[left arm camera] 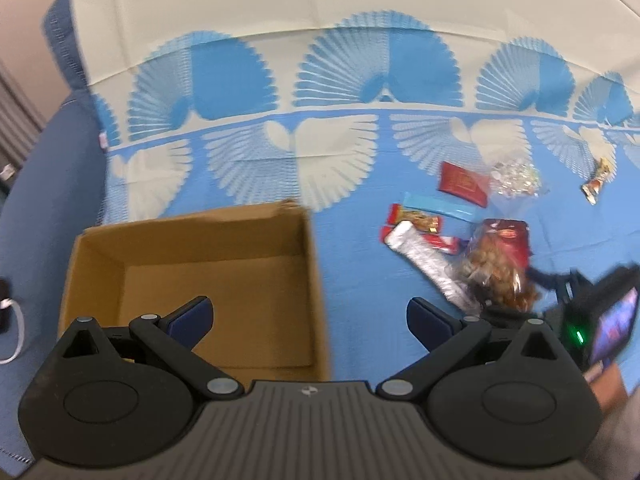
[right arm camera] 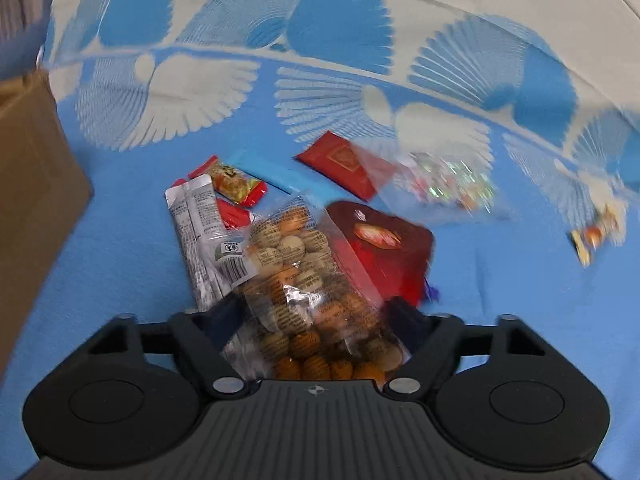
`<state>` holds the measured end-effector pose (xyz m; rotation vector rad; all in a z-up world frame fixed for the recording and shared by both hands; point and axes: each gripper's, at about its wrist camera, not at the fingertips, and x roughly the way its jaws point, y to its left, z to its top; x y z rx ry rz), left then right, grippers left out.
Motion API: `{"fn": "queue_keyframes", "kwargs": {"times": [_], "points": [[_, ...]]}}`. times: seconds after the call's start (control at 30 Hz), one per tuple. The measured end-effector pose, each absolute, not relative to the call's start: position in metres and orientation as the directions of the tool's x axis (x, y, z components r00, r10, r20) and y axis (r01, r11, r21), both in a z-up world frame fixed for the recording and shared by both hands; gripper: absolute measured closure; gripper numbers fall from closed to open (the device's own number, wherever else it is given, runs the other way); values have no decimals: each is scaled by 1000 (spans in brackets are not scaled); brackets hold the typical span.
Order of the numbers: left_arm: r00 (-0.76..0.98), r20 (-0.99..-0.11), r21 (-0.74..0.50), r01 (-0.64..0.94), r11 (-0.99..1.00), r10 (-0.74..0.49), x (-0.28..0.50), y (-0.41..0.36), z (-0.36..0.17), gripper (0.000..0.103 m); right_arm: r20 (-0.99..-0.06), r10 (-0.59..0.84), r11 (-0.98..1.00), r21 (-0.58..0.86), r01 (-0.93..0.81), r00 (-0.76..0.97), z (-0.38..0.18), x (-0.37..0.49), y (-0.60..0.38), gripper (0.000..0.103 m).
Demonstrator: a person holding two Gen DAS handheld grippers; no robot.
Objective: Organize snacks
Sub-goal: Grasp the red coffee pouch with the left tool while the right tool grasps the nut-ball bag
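An open cardboard box [left arm camera: 192, 240] stands empty on the blue cloth, and its side shows in the right wrist view [right arm camera: 28, 168]. My left gripper [left arm camera: 310, 316] is open over the box's right wall, holding nothing. To the right lies a snack pile. My right gripper [right arm camera: 314, 312] has its pads against both sides of a clear bag of nuts [right arm camera: 304, 280], which still rests on the cloth. Beside the bag are a silver packet [right arm camera: 196, 220], a dark red pouch [right arm camera: 384, 248] and a red snack bar [right arm camera: 236, 184]. From the left wrist view the bag of nuts [left arm camera: 496, 272] meets the right gripper [left arm camera: 560, 292].
Farther back lie a flat red packet [right arm camera: 340, 160], a clear bag of candies [right arm camera: 448, 184] and a pale blue strip [left arm camera: 436, 206]. A small wrapped snack [right arm camera: 596, 232] sits apart at the right. A white cable [left arm camera: 12, 332] hangs at the far left.
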<state>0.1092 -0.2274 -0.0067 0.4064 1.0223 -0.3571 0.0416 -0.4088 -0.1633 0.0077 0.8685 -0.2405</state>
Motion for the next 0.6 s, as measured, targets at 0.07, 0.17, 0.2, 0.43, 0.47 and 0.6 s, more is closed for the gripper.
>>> {"fn": "queue_keyframes", "kwargs": {"times": [0.07, 0.17, 0.2, 0.43, 0.47, 0.6], "points": [[459, -881, 144, 493, 858, -116, 108, -247, -18, 0, -748, -221, 964, -68, 259, 626, -163, 21, -417, 29], [431, -891, 122, 527, 841, -141, 107, -275, -39, 0, -742, -292, 919, -43, 391, 604, -156, -22, -436, 30], [417, -897, 118, 541, 833, -144, 107, -288, -49, 0, -736, -304, 905, -25, 424, 605, -154, -35, -443, 30], [338, -918, 51, 617, 786, -206, 110, -357, -110, 0, -766, -453, 767, -75, 637, 456, -165, -92, -491, 29], [308, -929, 42, 641, 766, -206, 111, -370, -121, 0, -774, -452, 759, -73, 647, 444, -169, -94, -495, 29], [199, -958, -15, 685, 728, -206, 112, -409, -160, 0, -782, -434, 751, -39, 659, 447, -183, -97, -506, 15]]}}
